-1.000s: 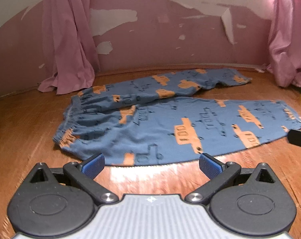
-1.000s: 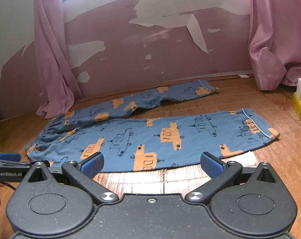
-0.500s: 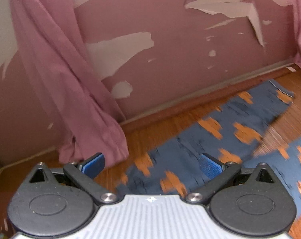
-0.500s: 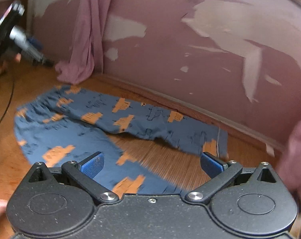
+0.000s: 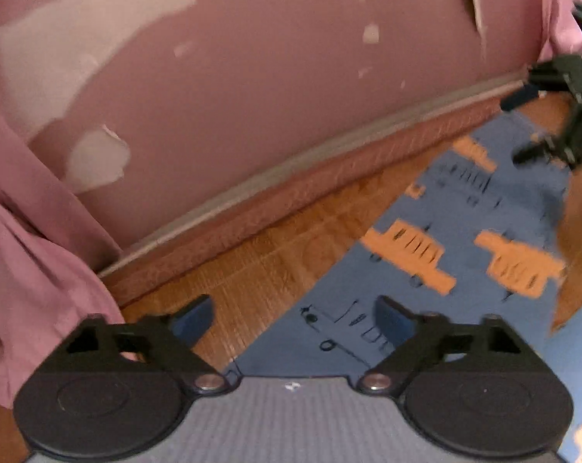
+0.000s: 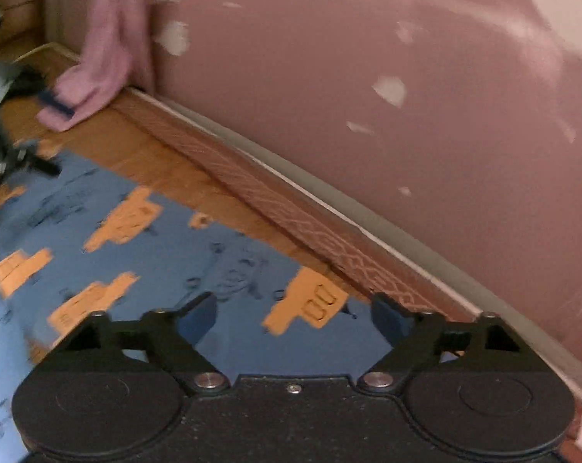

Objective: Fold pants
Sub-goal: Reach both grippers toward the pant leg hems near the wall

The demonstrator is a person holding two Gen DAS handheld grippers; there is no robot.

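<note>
The blue cotton pants with orange vehicle prints (image 5: 425,270) lie flat on the wooden floor, their far leg near the pink wall's skirting board (image 6: 291,223). Both the left gripper (image 5: 291,320) and the right gripper (image 6: 292,318) gape wide, holding nothing. Each should probably descend onto the leg's skirting-side edge and pinch only that leg's fabric.

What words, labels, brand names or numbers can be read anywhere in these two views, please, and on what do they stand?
None can be read.
Pants: orange vehicle prints with window-like marks that only resemble "00"; not text.
Left tool: a tiny white mark on its grey body, too small to read.
Right tool: no label visible.
</note>
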